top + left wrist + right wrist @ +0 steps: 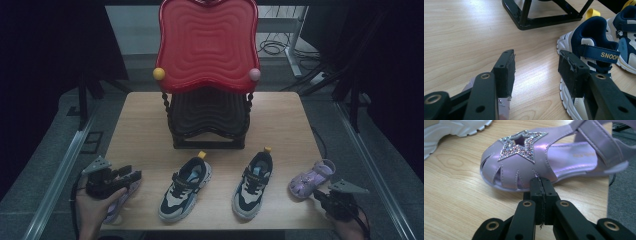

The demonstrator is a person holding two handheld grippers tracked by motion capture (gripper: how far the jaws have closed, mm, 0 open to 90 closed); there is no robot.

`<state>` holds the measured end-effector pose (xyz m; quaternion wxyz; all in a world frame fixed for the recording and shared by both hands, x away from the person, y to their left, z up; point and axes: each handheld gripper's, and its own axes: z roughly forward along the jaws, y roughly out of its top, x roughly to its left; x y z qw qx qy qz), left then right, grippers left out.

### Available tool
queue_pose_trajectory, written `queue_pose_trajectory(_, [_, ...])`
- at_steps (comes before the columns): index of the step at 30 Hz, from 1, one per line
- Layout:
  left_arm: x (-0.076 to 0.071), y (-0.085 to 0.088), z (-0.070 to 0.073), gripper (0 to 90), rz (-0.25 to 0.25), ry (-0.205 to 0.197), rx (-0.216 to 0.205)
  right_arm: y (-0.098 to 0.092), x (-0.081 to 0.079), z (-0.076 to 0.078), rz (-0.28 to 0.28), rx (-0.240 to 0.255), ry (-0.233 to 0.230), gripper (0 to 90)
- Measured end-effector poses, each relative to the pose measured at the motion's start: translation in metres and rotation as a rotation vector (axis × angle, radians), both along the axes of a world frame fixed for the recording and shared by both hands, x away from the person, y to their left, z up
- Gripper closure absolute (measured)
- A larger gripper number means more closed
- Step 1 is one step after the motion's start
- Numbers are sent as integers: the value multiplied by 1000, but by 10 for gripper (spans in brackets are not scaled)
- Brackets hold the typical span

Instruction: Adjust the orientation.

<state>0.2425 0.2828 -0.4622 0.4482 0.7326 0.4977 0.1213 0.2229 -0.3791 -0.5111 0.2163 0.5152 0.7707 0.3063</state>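
Left tongs [536, 72] are held agape over the pale wooden worktop [461, 37], with a lilac sandal [118, 205] beneath them. Right tongs [541, 192] are pressed together, empty, just before the second lilac star-trimmed sandal [536, 162]. Two navy-and-white strapped sneakers [186, 187] lie between the sandals, before a red-and-black two-tier rack [207, 75].

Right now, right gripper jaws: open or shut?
Shut. In the right gripper view the right gripper has its two black pads pressed flat together with nothing between them, just short of the purple sandal on the table.
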Motion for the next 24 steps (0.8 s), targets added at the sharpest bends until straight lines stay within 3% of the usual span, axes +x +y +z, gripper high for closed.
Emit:
queue_pose_trajectory(6, [1, 0, -1, 480, -3, 3, 1, 10, 2, 0, 32, -8, 10, 897])
queue_pose_trajectory(15, [1, 1, -2, 480, -1, 7, 1, 19, 5, -1, 41, -10, 10, 897])
queue_pose_trajectory(24, [3, 1, -5, 480, 1, 16, 3, 32, 9, -5, 41, -42, 22, 897])
